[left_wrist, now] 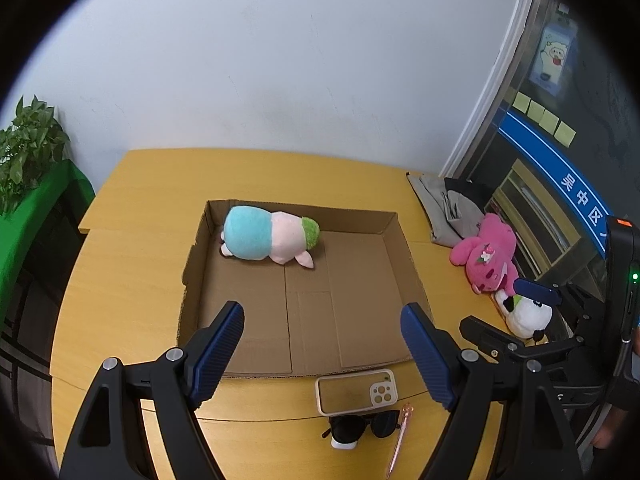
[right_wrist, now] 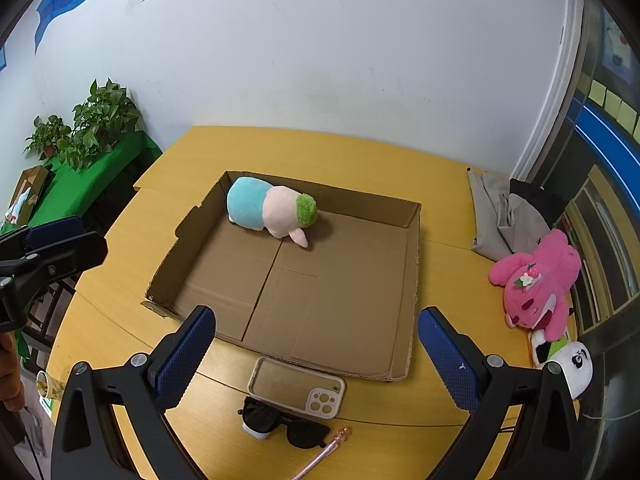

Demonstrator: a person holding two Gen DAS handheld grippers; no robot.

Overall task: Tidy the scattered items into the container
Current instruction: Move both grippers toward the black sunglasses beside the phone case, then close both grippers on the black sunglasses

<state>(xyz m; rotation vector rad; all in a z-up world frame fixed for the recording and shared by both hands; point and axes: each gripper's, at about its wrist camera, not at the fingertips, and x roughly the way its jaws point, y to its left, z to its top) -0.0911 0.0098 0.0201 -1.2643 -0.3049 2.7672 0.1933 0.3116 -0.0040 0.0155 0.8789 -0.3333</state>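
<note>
A shallow cardboard box (left_wrist: 360,224) (right_wrist: 412,264) lies on the yellow table. A blue, pink and green plush (left_wrist: 268,238) (right_wrist: 272,210) lies in its far left corner. In front of the box lie a phone case (left_wrist: 356,392) (right_wrist: 296,386), black sunglasses (left_wrist: 366,424) (right_wrist: 280,422) and a pink pen (left_wrist: 400,436) (right_wrist: 328,450). A pink plush (left_wrist: 486,258) (right_wrist: 536,284) and a white panda plush (left_wrist: 526,314) (right_wrist: 568,360) lie at the right edge. My left gripper (left_wrist: 322,348) is open and empty above the box's near edge. My right gripper (right_wrist: 316,354) is open and empty too.
Grey cloth (left_wrist: 448,208) (right_wrist: 504,216) lies at the table's back right. Potted plants stand on a green-covered stand (right_wrist: 92,176) at left. A cabinet (right_wrist: 600,240) stands at right. The right gripper shows in the left wrist view (left_wrist: 532,320).
</note>
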